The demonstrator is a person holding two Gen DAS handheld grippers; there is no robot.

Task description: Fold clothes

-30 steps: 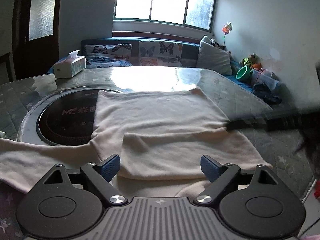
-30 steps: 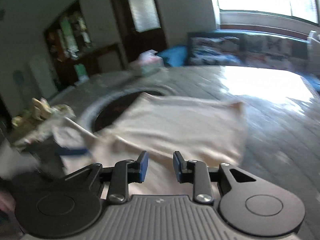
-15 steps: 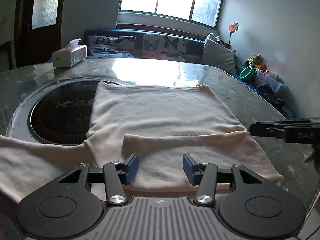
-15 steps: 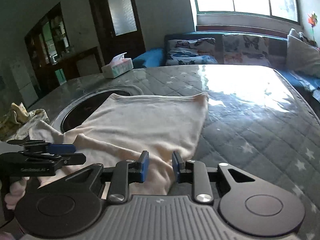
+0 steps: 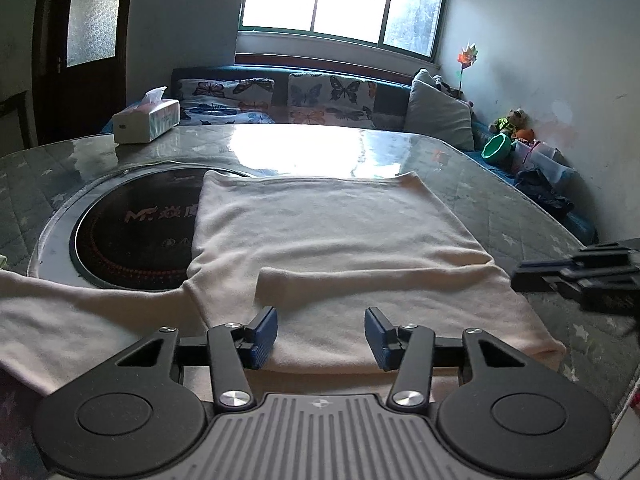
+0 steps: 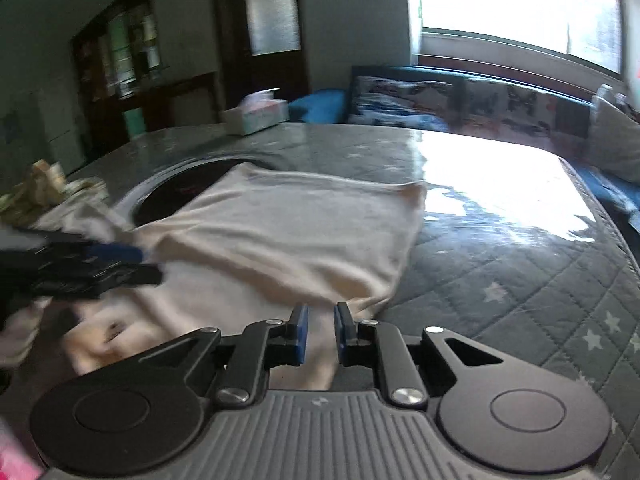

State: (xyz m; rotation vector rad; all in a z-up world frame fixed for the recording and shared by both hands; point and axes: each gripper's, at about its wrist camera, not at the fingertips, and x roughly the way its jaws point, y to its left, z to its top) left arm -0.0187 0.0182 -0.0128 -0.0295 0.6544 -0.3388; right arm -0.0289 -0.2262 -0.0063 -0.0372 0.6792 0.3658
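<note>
Left gripper (image 5: pixel 320 334) jaws moderately apart with nothing between, held low and level over the near edge of the cream garment (image 5: pixel 332 248); right gripper (image 6: pixel 319 334) jaws narrow, a small gap, nothing pinched, low at the garment's right near corner. Garment lies flat on the quilted table (image 5: pixel 500 204), one sleeve folded across, left part overlapping the round black cooktop (image 5: pixel 132 228). Tissue box (image 5: pixel 146 121) at far edge.
</note>
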